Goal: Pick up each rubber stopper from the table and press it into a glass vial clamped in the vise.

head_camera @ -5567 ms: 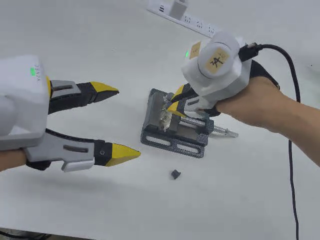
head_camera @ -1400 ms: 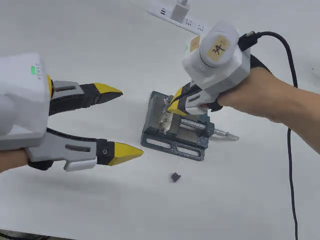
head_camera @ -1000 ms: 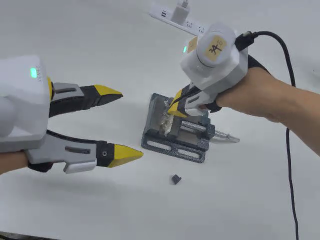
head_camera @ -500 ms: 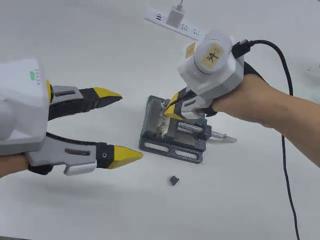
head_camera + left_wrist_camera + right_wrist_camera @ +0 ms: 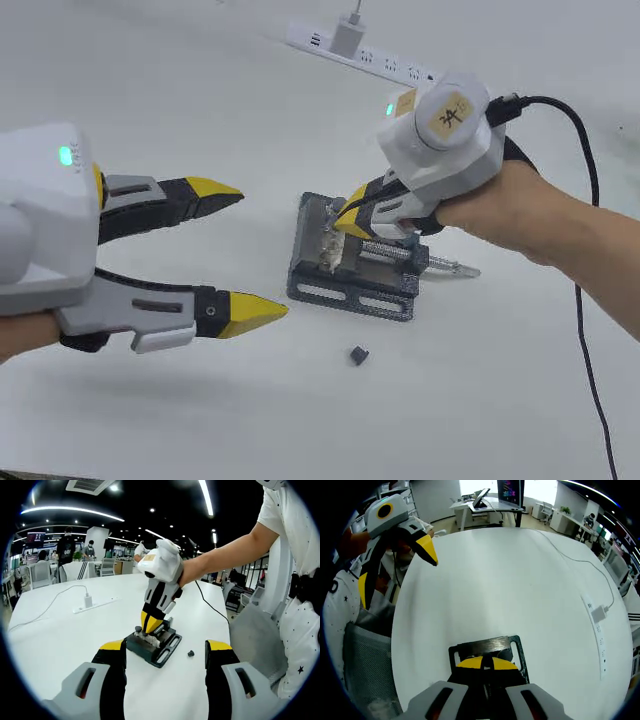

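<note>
White table (image 5: 200, 80), power strip (image 5: 370, 60) at the far edge. The vise (image 5: 350, 290) sits mid-table with a glass vial (image 5: 328, 250) clamped in it. The right gripper (image 5: 345, 222) is pinched closed, tips right over the vial, and I can't tell if anything's between them. The left gripper (image 5: 262, 253) hangs off to the side, spread wide, holding nothing. 1 loose rubber stopper (image 5: 358, 354) lies just in front of the vise.
</note>
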### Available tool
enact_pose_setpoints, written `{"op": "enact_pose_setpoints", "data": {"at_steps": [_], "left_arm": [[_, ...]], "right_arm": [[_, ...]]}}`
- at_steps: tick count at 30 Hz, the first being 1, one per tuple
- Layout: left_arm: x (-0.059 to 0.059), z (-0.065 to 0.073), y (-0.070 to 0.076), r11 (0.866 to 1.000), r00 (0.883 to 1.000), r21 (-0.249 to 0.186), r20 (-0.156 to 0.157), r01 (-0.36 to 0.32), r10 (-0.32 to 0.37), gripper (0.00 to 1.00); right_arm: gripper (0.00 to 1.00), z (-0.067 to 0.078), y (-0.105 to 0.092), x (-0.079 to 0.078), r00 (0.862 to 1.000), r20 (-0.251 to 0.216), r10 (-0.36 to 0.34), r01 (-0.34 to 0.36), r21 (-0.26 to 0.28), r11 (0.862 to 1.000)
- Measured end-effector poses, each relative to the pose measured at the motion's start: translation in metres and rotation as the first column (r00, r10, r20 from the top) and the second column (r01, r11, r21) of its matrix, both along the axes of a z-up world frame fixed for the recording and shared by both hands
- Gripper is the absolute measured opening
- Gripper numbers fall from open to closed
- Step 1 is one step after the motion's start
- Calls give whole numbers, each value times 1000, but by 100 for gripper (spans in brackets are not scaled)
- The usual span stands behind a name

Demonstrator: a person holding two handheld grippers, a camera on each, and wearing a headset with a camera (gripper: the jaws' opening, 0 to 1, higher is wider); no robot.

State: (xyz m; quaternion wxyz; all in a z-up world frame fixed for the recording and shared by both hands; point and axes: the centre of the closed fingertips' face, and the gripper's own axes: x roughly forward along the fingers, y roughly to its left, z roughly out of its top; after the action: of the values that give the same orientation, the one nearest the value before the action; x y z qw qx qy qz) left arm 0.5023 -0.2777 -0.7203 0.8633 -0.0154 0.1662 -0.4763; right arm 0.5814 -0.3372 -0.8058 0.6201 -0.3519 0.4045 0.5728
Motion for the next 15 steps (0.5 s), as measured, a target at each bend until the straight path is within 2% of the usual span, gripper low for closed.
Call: {"op": "enact_pose_setpoints", "data": {"at_steps": [6,15], "left_arm": [[-1,1,0,1000,1000,1,-3,-3,3,62],[0,3,-2,1000,1000,7,2,4,-4,62]], "right_arm": [[0,1,1,2,1000,2,-15,15,15,1000],[0,1,1,1,1000,25,4,-5,17,1000]]}}
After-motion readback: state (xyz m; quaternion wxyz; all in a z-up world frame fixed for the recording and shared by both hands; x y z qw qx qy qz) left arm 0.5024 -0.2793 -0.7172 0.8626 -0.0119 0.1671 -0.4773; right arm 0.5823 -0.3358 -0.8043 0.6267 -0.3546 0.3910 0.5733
